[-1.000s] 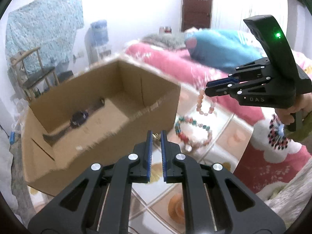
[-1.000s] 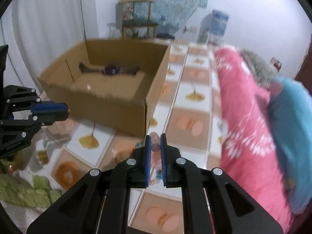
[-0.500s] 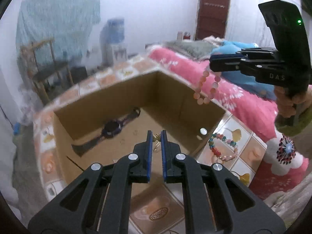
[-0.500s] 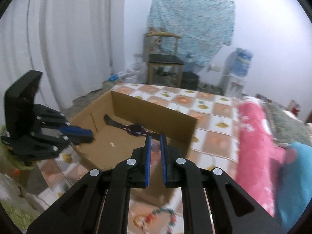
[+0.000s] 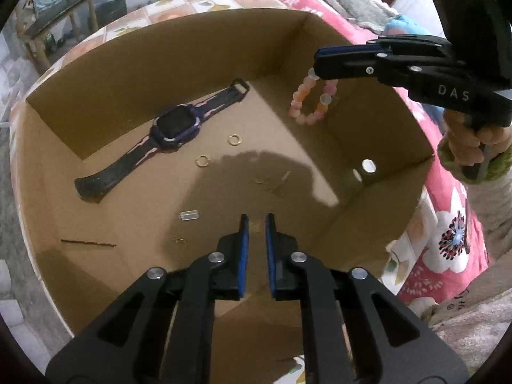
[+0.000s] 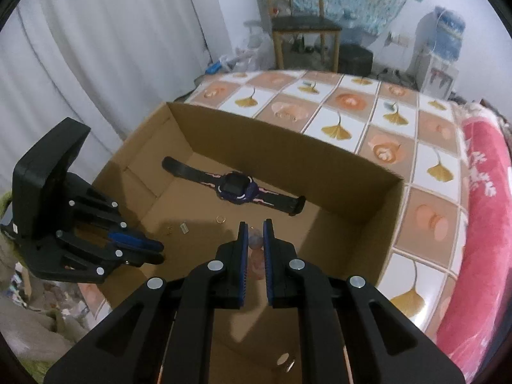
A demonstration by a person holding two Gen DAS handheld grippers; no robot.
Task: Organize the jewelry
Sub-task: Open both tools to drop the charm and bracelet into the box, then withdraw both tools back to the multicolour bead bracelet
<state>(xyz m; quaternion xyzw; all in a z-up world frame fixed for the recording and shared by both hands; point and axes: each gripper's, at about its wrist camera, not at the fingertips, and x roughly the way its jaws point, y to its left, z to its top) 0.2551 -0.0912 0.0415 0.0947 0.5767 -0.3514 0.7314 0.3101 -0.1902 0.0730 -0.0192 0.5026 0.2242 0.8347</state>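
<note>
Inside box (image 5: 134,73): watch (image 5: 166,140), rings (image 5: 234,140).

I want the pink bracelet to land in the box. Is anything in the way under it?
Nothing visible blocks it. The bracelet hangs from the right gripper above bare cardboard in the box, with the watch and two small rings lying off to the side.

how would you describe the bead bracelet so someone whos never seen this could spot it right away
Find the big open cardboard box on the tiled table. Above its far right corner, the right claw is shut on a loop of pink, orange and white beads, the bracelet, dangling in the air. The watch and small gold rings lie flat on the box floor.
</note>
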